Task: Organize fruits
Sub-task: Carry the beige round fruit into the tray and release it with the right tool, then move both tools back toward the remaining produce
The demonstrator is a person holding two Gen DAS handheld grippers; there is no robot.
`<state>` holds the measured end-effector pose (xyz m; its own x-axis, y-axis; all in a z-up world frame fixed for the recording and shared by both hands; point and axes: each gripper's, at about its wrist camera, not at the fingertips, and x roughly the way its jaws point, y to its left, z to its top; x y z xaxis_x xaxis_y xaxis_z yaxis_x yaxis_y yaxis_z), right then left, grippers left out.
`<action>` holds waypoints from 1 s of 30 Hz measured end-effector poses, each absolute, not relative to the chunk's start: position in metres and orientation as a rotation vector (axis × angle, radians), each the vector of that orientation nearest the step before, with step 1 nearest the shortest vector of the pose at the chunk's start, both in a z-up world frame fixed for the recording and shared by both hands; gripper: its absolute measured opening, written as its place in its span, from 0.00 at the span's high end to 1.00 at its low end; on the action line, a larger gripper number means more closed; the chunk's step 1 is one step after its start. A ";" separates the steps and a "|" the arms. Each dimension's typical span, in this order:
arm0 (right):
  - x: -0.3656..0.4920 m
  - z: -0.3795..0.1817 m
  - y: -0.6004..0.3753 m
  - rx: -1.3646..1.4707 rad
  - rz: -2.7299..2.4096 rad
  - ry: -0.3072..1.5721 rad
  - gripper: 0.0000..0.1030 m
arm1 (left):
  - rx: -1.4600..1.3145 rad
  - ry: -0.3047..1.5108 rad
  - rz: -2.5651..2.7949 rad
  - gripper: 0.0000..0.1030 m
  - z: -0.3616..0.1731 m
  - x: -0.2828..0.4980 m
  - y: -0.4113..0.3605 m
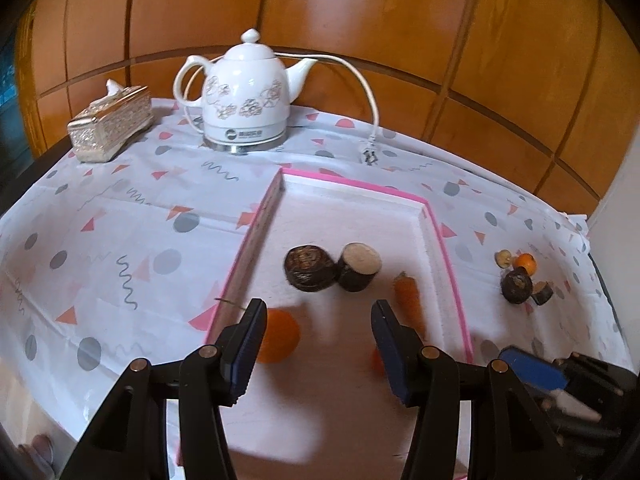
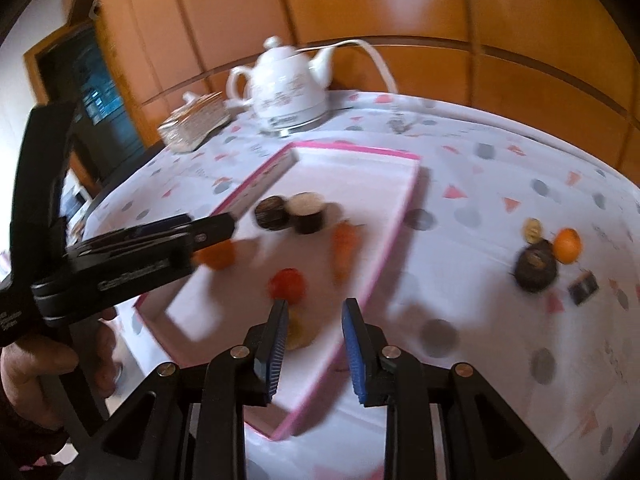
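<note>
A pink-rimmed white tray (image 1: 436, 216) (image 2: 394, 216) holds two dark round fruits (image 1: 310, 268) (image 2: 272, 212), a carrot (image 1: 408, 300) (image 2: 345, 250), an orange (image 1: 280, 336) (image 2: 216, 256) and a red fruit (image 2: 287, 284). My left gripper (image 1: 318, 340) is open and empty above the tray's near part; it also shows in the right wrist view (image 2: 208, 232). My right gripper (image 2: 316, 336) is open and empty over the tray's near right edge. On the cloth to the right lie a small orange (image 1: 526, 263) (image 2: 567, 245), a dark fruit (image 1: 517, 286) (image 2: 536, 266) and small pieces (image 1: 542, 293).
A white teapot-style kettle (image 1: 246, 96) (image 2: 292, 88) with a cord and plug (image 1: 370, 154) stands at the back. A gold tissue box (image 1: 110, 122) (image 2: 196, 122) sits at the back left. The patterned cloth (image 1: 120, 240) covers the table. Wood panelling rises behind.
</note>
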<state>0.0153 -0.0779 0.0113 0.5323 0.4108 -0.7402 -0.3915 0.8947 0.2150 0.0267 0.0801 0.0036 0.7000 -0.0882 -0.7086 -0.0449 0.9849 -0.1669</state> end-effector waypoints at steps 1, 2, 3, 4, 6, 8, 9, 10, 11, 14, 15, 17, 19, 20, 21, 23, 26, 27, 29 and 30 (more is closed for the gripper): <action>0.016 0.011 -0.086 0.039 0.456 0.888 0.73 | -0.171 0.797 -0.034 0.46 0.004 0.027 0.076; 0.017 0.011 -0.095 0.057 0.430 0.886 0.72 | -0.167 0.799 -0.045 0.46 0.005 0.028 0.073; 0.018 0.010 -0.102 0.070 0.410 0.885 0.72 | -0.163 0.800 -0.054 0.46 0.006 0.029 0.070; 0.018 0.010 -0.112 0.087 0.385 0.884 0.72 | -0.154 0.799 -0.066 0.46 0.007 0.029 0.066; 0.018 0.008 -0.131 0.111 0.328 0.882 0.72 | -0.135 0.796 -0.094 0.46 0.009 0.030 0.056; 0.018 0.004 -0.152 0.141 0.274 0.888 0.72 | -0.123 0.799 -0.121 0.46 0.010 0.031 0.047; 0.019 0.002 -0.162 0.156 0.246 0.891 0.72 | -0.116 0.799 -0.135 0.46 0.011 0.032 0.042; 0.018 -0.001 -0.174 0.174 0.212 0.894 0.72 | -0.106 0.798 -0.148 0.46 0.012 0.032 0.035; 0.018 -0.003 -0.184 0.189 0.189 0.897 0.72 | -0.098 0.798 -0.159 0.46 0.013 0.033 0.031; 0.018 -0.008 -0.210 0.225 0.118 0.904 0.72 | -0.077 0.799 -0.198 0.46 0.015 0.036 0.014; 0.017 -0.010 -0.217 0.235 0.102 0.905 0.72 | -0.067 0.798 -0.216 0.46 0.016 0.037 0.007; 0.016 -0.012 -0.232 0.254 0.067 0.904 0.72 | -0.052 0.803 -0.239 0.46 0.017 0.040 -0.005; 0.015 -0.014 -0.244 0.270 0.042 0.907 0.72 | -0.038 0.810 -0.269 0.44 0.016 0.044 -0.019; 0.013 -0.015 -0.249 0.278 0.029 0.907 0.72 | -0.032 0.818 -0.284 0.44 0.015 0.046 -0.025; 0.014 -0.017 -0.253 0.285 0.019 0.908 0.72 | -0.024 0.823 -0.302 0.42 0.014 0.048 -0.034; 0.013 -0.019 -0.262 0.302 0.002 0.909 0.72 | -0.001 0.831 -0.325 0.40 0.011 0.052 -0.047; 0.013 -0.020 -0.270 0.315 -0.019 0.910 0.71 | 0.012 0.854 -0.380 0.39 0.004 0.062 -0.071; 0.014 -0.020 -0.271 0.319 -0.024 0.909 0.70 | 0.014 0.863 -0.388 0.39 0.002 0.065 -0.079; 0.014 -0.019 -0.276 0.323 -0.033 0.904 0.69 | 0.012 0.876 -0.436 0.39 -0.002 0.074 -0.096; 0.014 -0.018 -0.278 0.324 -0.036 0.901 0.69 | 0.019 0.880 -0.437 0.39 -0.004 0.078 -0.103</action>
